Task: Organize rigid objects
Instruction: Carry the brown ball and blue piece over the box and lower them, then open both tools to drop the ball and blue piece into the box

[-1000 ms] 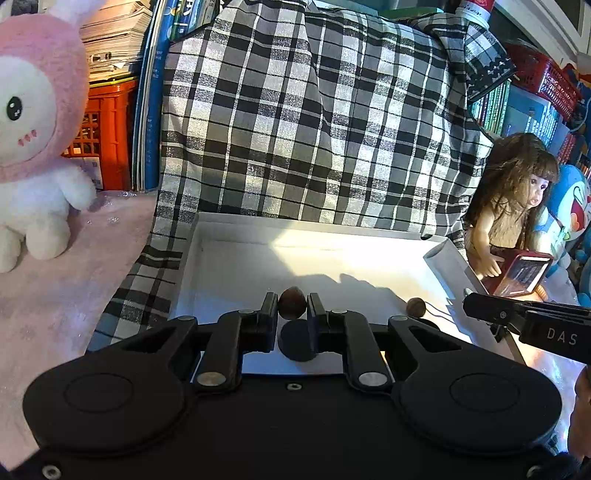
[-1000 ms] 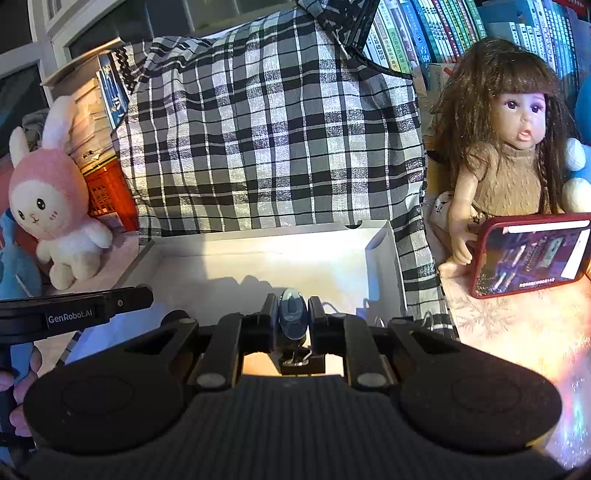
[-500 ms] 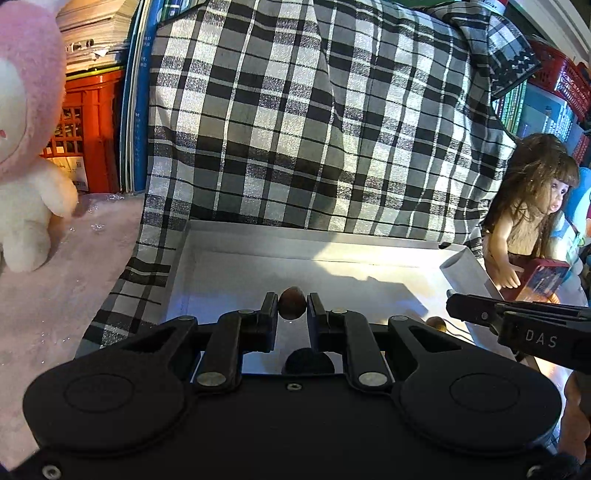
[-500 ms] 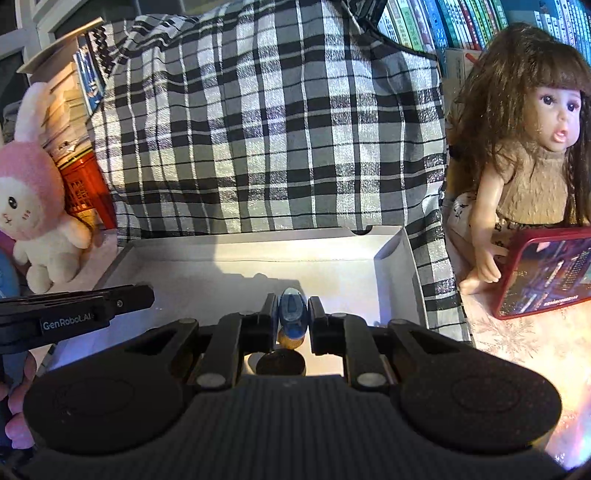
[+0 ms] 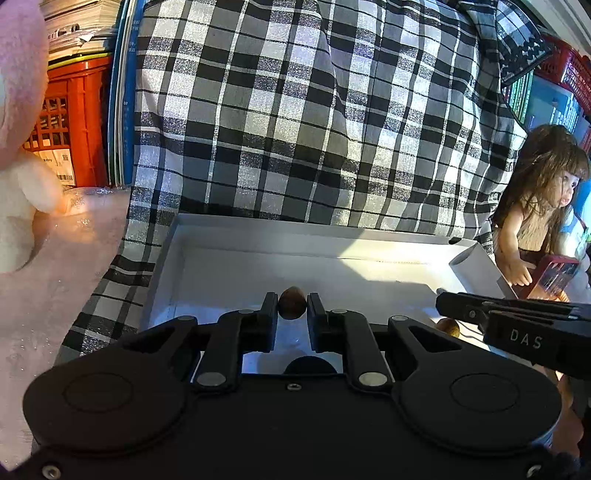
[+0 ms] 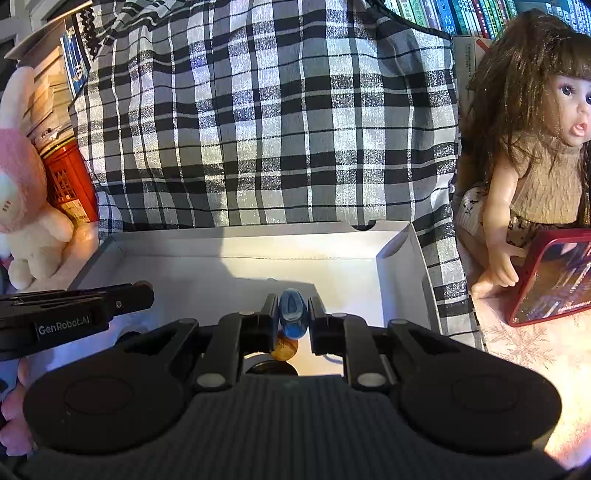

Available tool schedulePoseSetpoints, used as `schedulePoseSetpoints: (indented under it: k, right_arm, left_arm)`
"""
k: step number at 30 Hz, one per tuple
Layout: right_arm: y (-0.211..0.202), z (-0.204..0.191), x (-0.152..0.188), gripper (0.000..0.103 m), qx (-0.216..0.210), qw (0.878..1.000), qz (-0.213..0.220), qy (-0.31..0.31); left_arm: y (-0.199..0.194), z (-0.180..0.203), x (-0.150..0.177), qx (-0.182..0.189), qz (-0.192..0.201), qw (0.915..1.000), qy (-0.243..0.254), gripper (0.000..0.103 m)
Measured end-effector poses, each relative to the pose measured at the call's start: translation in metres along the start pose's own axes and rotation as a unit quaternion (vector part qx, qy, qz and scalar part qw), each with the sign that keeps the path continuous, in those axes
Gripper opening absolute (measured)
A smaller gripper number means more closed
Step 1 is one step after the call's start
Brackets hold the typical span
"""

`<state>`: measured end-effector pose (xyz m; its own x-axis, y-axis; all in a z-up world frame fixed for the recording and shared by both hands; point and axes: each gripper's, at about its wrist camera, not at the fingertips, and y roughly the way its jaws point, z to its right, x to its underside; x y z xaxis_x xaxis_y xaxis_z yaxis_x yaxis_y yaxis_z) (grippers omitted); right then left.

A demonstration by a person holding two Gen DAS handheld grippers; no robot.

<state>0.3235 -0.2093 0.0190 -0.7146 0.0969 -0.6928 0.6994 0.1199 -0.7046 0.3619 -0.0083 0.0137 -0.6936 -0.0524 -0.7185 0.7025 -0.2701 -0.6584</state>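
Over the near edge of a white box (image 5: 258, 236), two grippers each pinch one small thing. Left gripper (image 5: 292, 308): its jaws are pressed onto a brown nut (image 5: 292, 307), held above the box floor near the front edge. Right gripper (image 6: 293, 314): its jaws clamp a blue clip (image 6: 293, 314), also above the floor near the front edge, towards the box's right side.

A second nut (image 6: 283, 348) lies on the box floor just below the clip; whether the two touch cannot be told. From the left wrist view this loose nut (image 5: 448, 327) shows beside the tip of the right gripper (image 5: 443, 303), which reaches in from the right. That makes two nuts and one clip in sight.

One box, open-topped, stands on a black-and-white plaid cloth (image 5: 314, 122) that rises behind its far edge and runs under its sides. Beyond the box's left edge sits one pink-and-white plush rabbit (image 6: 22, 192) with a red crate (image 5: 70, 122) behind it. Past the right edge sits one long-haired doll (image 6: 532, 147), a hand on a red-cased phone (image 6: 550, 277). Books (image 6: 461, 14) line the shelf behind.
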Motion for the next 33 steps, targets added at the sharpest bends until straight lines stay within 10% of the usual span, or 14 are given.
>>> schedulePoseSetpoints:
  k: [33]
  right_arm:
    - [0.002, 0.007, 0.001, 0.030, -0.007, 0.999, -0.008, 0.030]
  left_arm:
    - [0.003, -0.001, 0.000, -0.011, -0.021, 0.9997, -0.010, 0.031]
